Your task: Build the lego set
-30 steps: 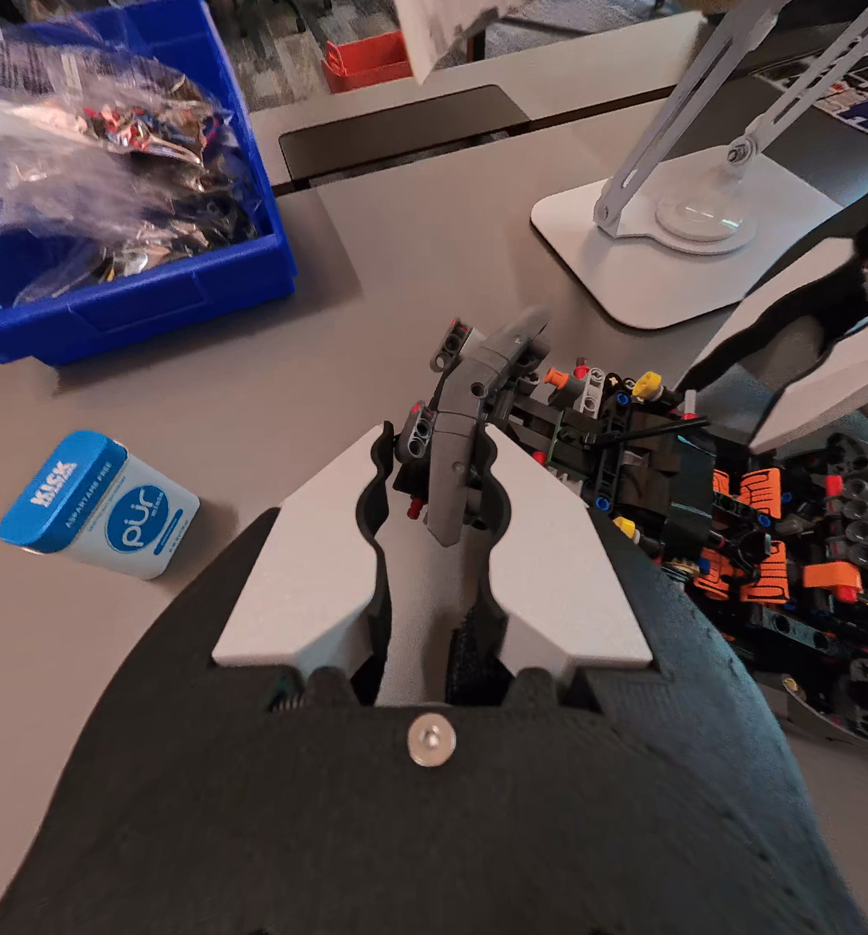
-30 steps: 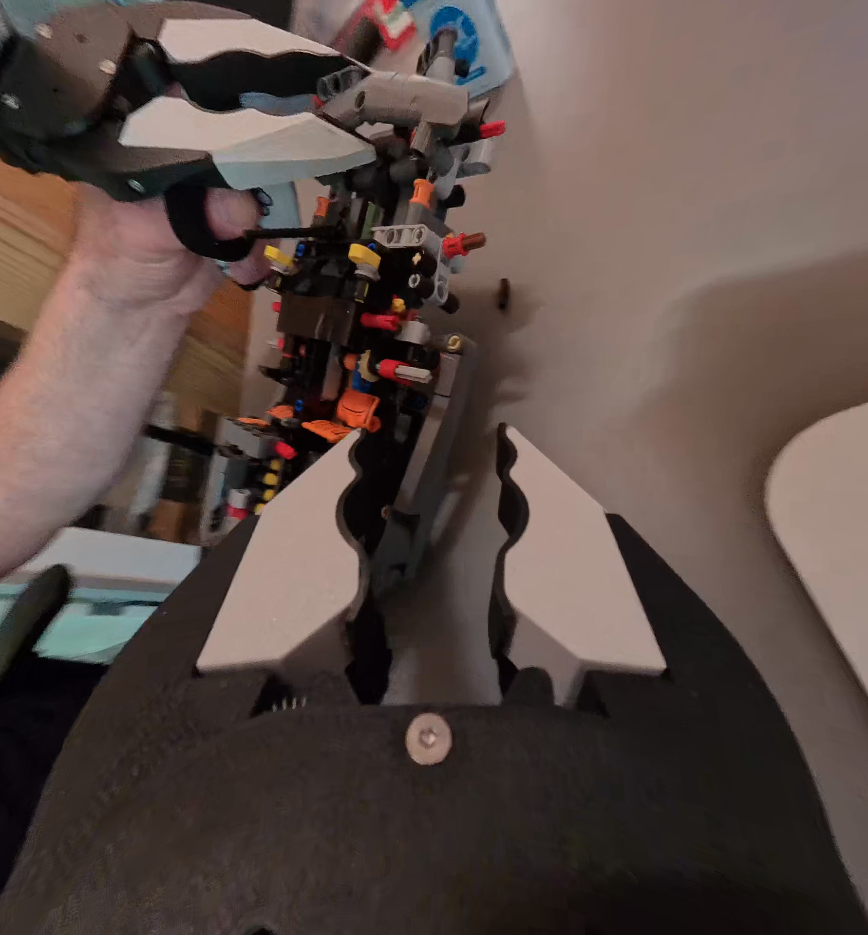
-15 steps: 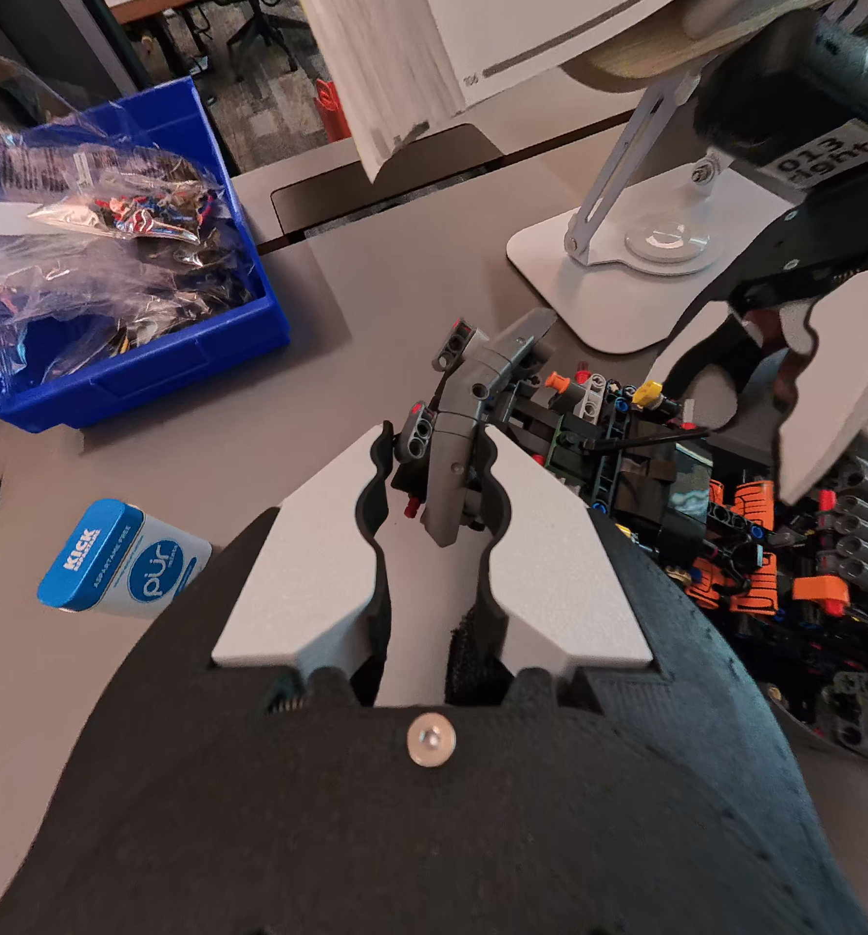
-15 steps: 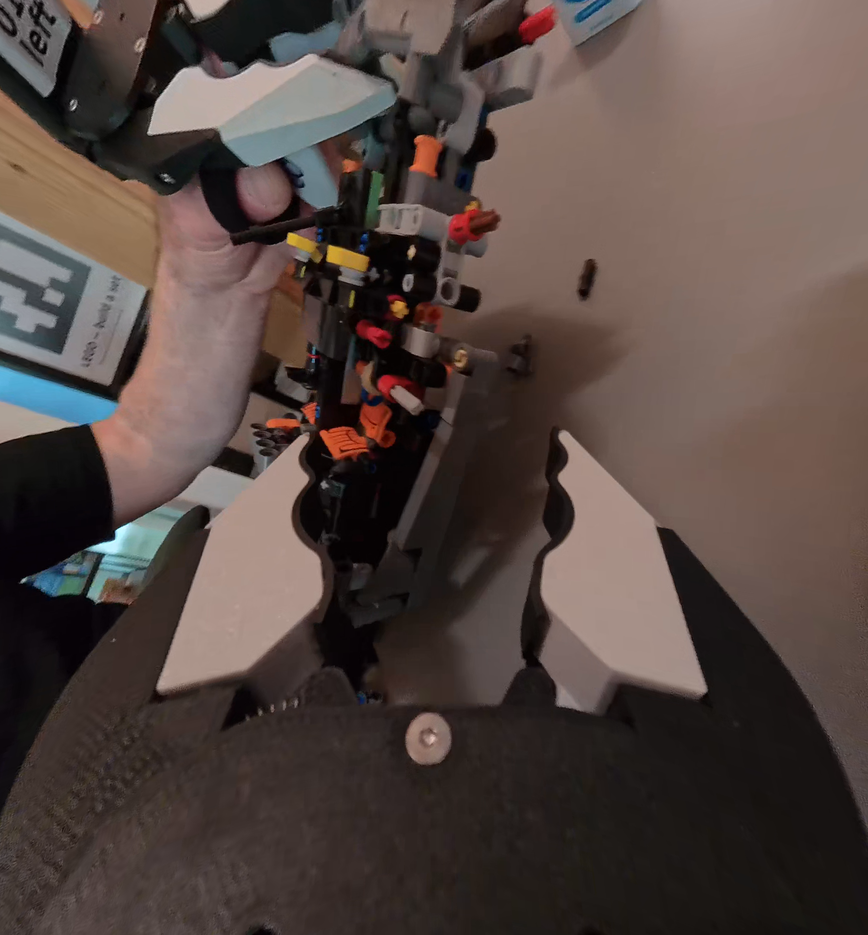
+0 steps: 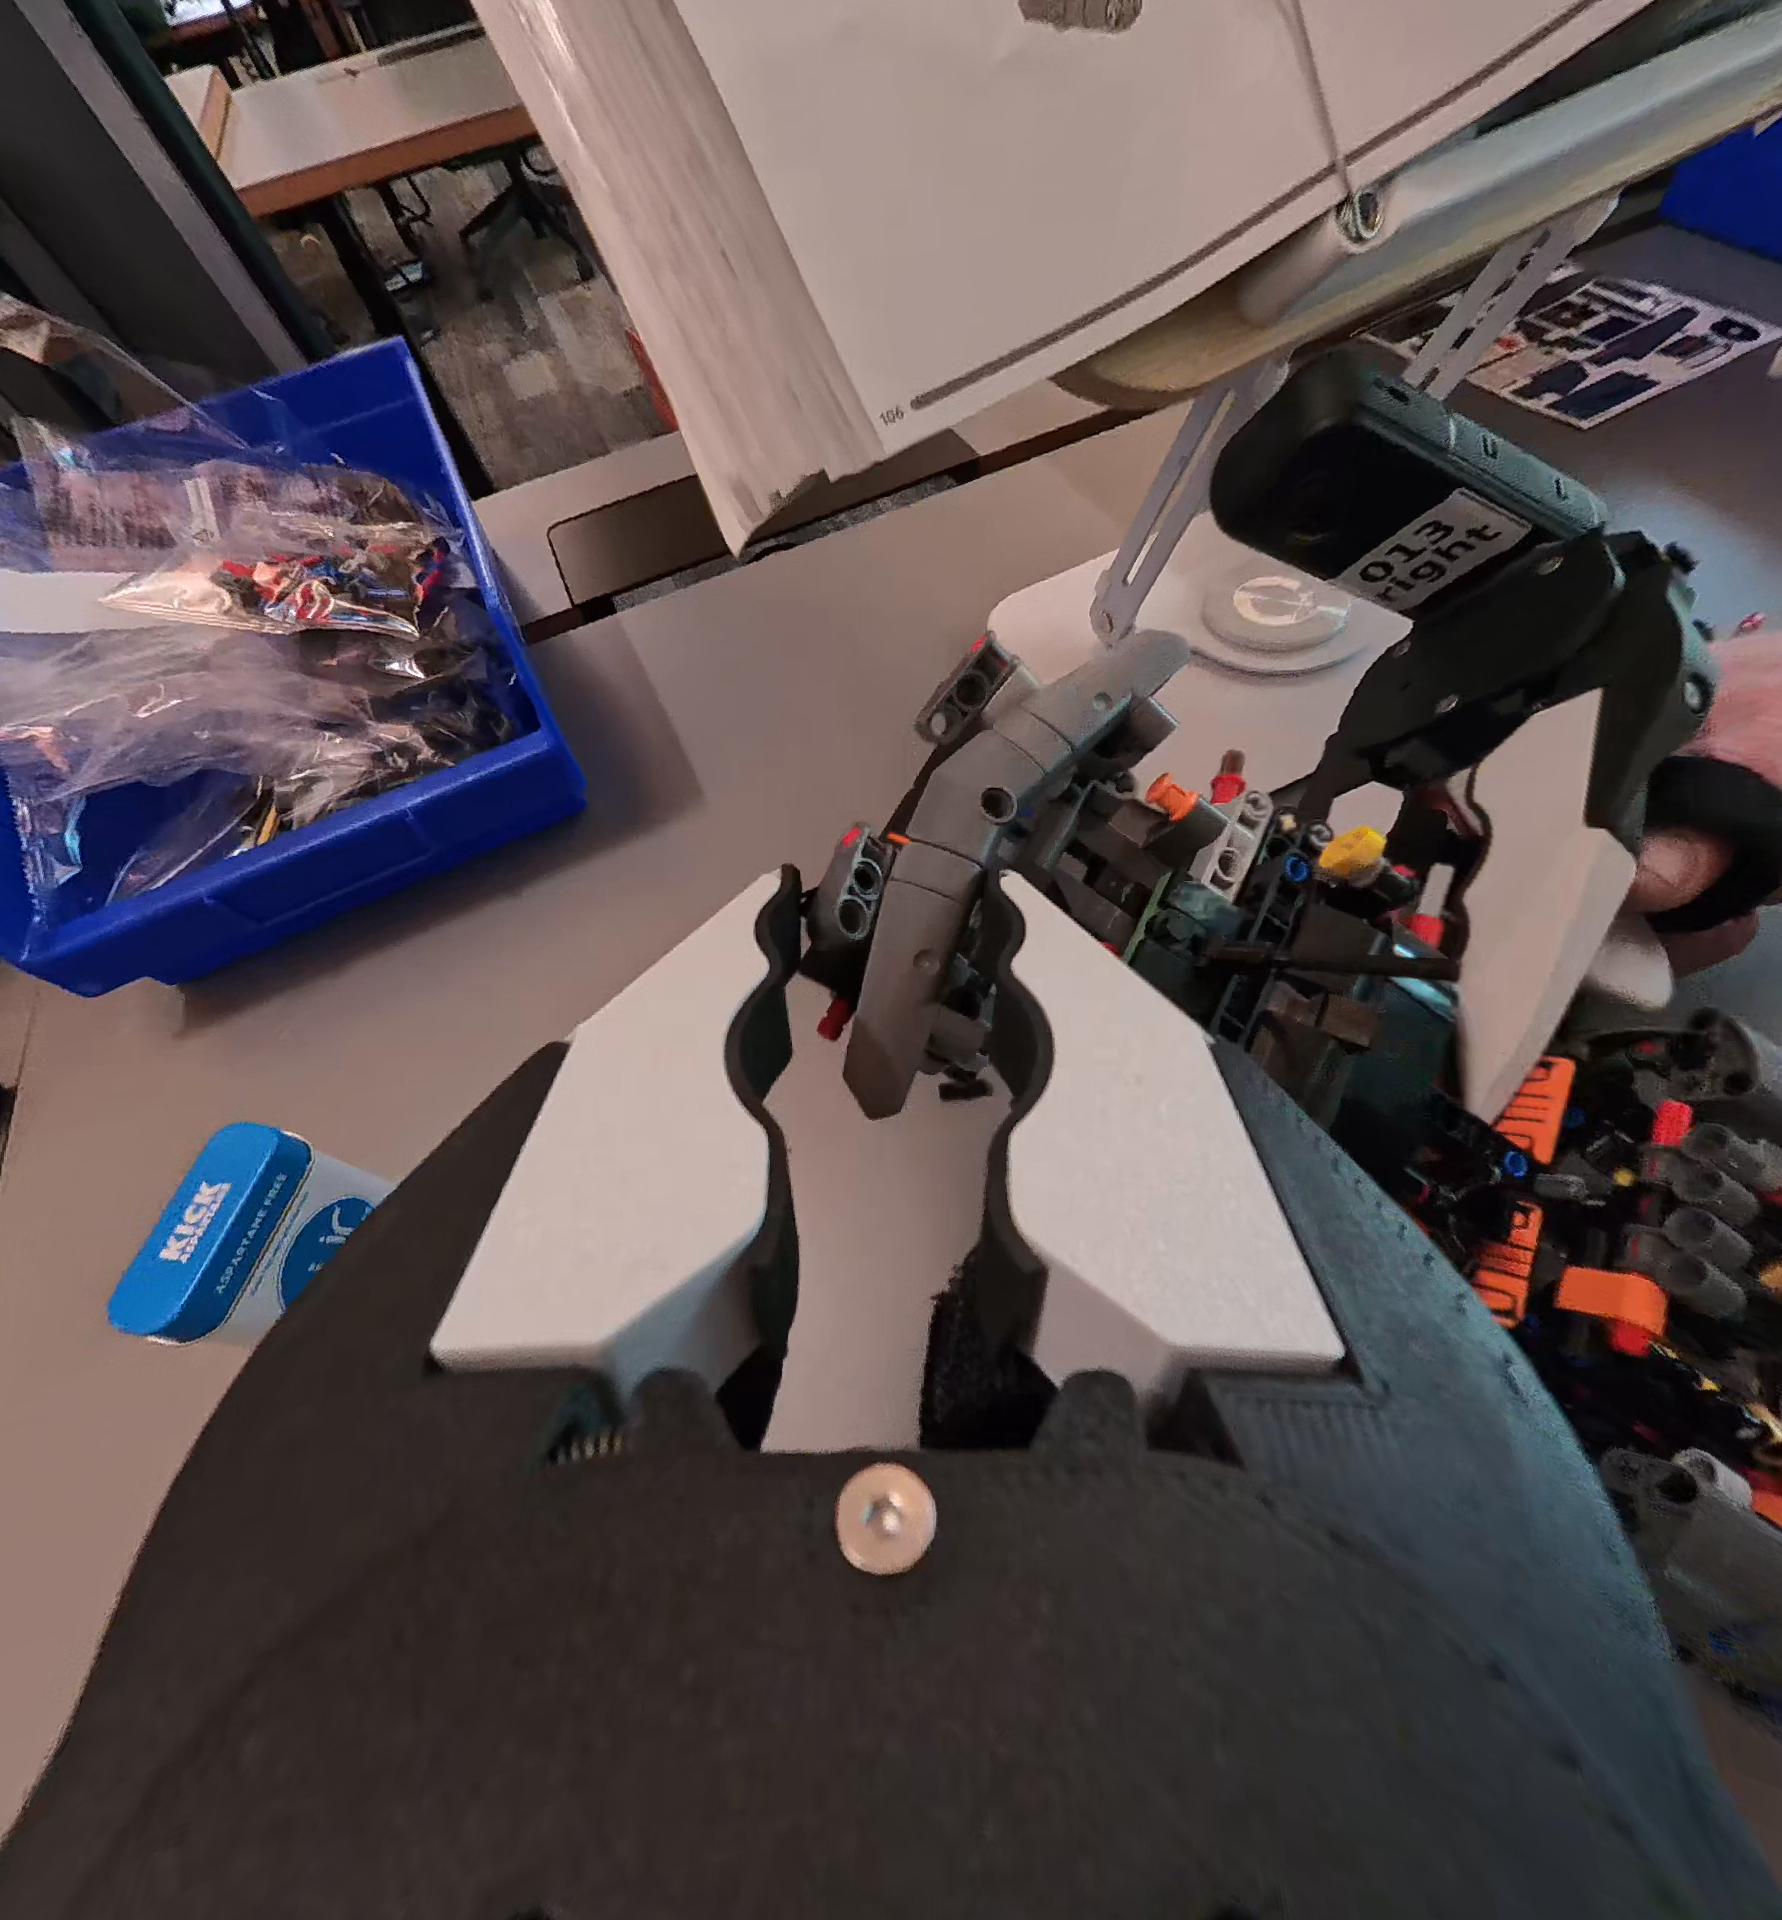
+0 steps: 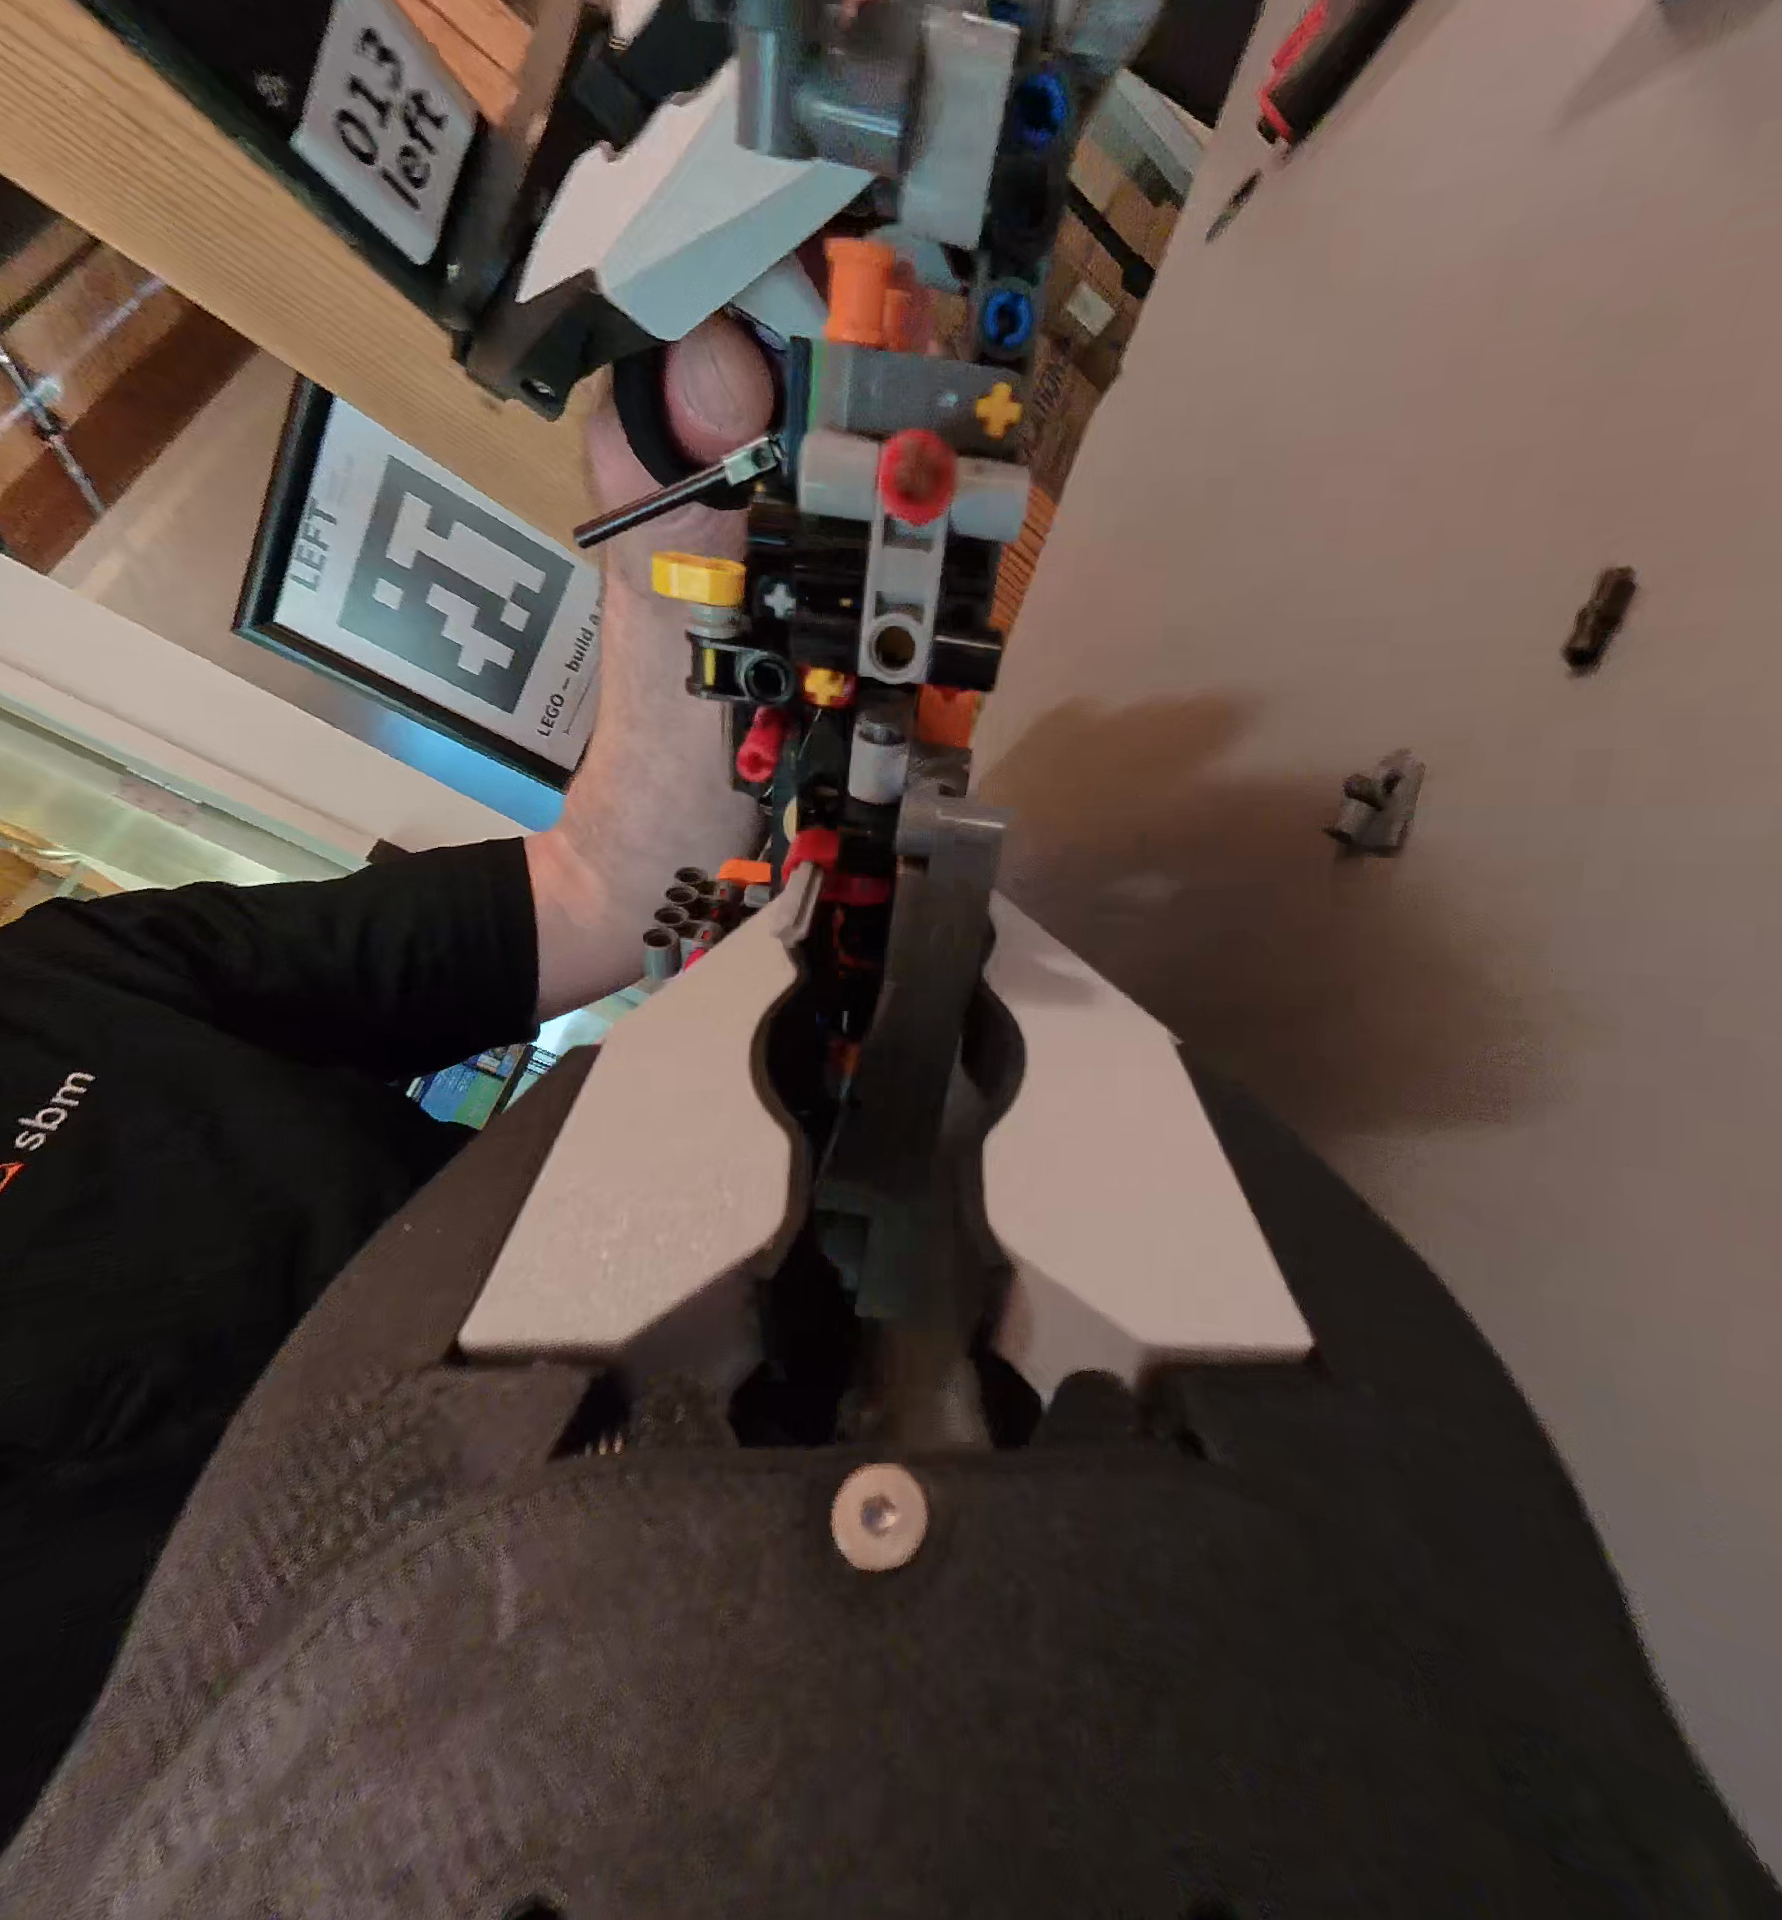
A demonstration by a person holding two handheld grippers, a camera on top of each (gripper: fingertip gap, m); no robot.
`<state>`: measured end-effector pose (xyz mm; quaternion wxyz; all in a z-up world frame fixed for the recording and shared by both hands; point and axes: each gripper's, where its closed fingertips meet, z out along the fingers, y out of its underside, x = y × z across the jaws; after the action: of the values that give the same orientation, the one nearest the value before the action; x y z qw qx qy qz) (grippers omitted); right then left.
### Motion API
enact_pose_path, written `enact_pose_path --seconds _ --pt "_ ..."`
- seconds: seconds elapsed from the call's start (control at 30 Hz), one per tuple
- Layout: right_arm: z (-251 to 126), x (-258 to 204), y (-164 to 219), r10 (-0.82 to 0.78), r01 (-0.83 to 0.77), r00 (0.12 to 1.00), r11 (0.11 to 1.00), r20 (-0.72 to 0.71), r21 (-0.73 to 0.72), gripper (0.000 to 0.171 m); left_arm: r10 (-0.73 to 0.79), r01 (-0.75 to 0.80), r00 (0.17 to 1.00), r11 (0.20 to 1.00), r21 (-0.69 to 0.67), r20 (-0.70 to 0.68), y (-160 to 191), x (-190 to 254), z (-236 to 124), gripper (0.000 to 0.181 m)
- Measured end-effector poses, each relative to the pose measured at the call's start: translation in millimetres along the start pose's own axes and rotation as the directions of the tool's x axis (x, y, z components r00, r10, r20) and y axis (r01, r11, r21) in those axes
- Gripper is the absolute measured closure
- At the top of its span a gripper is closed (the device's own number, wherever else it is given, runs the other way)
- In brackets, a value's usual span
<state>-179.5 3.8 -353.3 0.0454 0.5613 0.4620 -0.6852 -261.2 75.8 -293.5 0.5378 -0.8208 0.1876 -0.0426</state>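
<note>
The lego model (image 5: pixel 1230 883) is a black frame with grey, orange, red and yellow parts, held between both grippers. My left gripper (image 5: pixel 892 914) is shut on the light grey curved panel (image 5: pixel 928 894) at one end of the model. My right gripper (image 6: pixel 892 935) is shut on a dark grey panel (image 6: pixel 918 1049) at the model's other end. The right gripper also shows in the left wrist view (image 5: pixel 1510 831), with a hand on its handle. The left gripper shows at the top of the right wrist view (image 6: pixel 721 208). The far side of the model is hidden.
A blue bin (image 5: pixel 274 894) of bagged parts stands at the back left and a blue-lidded tin (image 5: pixel 232 1236) at the left. An open instruction book (image 5: pixel 970 208) sits on a white stand (image 5: pixel 1271 623). Two loose pieces (image 6: pixel 1599 613) (image 6: pixel 1375 800) lie on the table. A pile of loose parts (image 5: pixel 1645 1247) lies at the right. There is about 12 cm between the tips of the two grippers.
My right gripper has moved in and closed its fingers on the model's dark grey panel. The left gripper kept its hold and rose, and the tin slid partly behind it in its view.
</note>
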Motion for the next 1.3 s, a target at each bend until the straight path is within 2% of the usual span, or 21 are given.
enact_pose_path --seconds 0.03,0.27,0.4,0.53,0.6,0.7,0.83,0.93,1.03,1.17,1.3 --pt "0 -3 -1 -0.015 0.015 1.000 1.000 0.006 0.008 0.155 -0.002 0.002 1.000 1.000 0.004 -0.006 -2 0 -1 0.149" --pt "0 -3 -5 -0.019 0.018 1.000 0.999 0.004 0.035 0.157 -0.003 0.003 1.000 1.000 0.020 -0.001 -5 -1 -2 0.148" --pt "0 -2 -6 -0.025 0.025 1.000 0.999 -0.006 0.044 0.157 -0.029 0.028 0.999 0.998 0.053 0.017 -11 -8 -8 0.137" --pt "0 -2 -6 -0.028 0.029 1.000 0.999 -0.007 0.041 0.157 -0.133 0.128 0.990 0.983 0.134 0.036 -17 -24 -39 0.125" --pt "0 -3 -5 -0.032 0.032 0.999 0.999 -0.001 0.042 0.157 -0.186 0.181 0.982 0.973 0.141 0.023 -7 -28 -59 0.121" --pt "-1 -4 -6 -0.038 0.038 0.999 0.998 0.003 0.044 0.157 -0.322 0.331 0.940 0.941 0.074 -0.108 29 -10 -75 0.118" --pt "2 -6 -6 -0.052 0.051 0.999 0.998 0.016 0.043 0.157 -0.496 0.501 0.816 0.863 -0.064 -0.296 77 29 -64 0.111" --pt "4 -8 -6 -0.058 0.057 0.998 0.997 0.021 0.045 0.157 -0.536 0.546 0.729 0.830 -0.110 -0.425 82 61 -53 0.110" --pt "6 -11 -5 -0.067 0.065 0.997 0.997 0.026 0.046 0.157 -0.551 0.582 0.651 0.804 -0.122 -0.523 73 79 -46 0.114" --pt "8 -13 -4 -0.071 0.070 0.997 0.997 0.034 0.040 0.157 -0.547 0.603 0.601 0.789 -0.119 -0.582 66 88 -42 0.131" --pt "10 -12 -7 -0.064 0.062 0.997 0.997 0.033 0.041 0.157 -0.534 0.611 0.607 0.787 -0.085 -0.589 64 88 -41 0.154"
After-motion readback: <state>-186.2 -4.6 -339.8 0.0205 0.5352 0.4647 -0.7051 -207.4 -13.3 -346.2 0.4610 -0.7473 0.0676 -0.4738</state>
